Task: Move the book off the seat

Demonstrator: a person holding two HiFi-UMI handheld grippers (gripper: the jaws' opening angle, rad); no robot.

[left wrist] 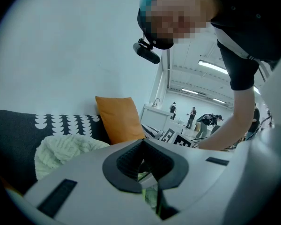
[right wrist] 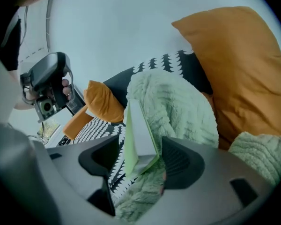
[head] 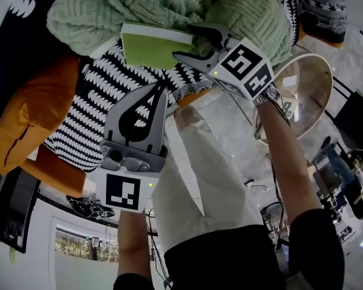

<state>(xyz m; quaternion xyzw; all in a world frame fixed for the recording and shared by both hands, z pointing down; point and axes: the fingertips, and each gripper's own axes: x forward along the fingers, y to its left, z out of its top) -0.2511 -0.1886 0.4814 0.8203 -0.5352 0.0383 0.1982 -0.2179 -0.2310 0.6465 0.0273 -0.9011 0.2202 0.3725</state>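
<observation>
Straddling the book on the sofa

The right claw (right wrist: 139,156) stood wide open with the green book (head: 150,48) between its jaws. Neither pad pressed on the cover, and a clear gap showed at one side. The book was on the patterned seat (head: 100,104), its far edge against a green blanket (head: 109,11). An orange cushion (head: 30,116) lay well to the side of it. The left claw (head: 163,86) was apart from the book, nearer the person, with its jaws closed together and nothing held.
</observation>
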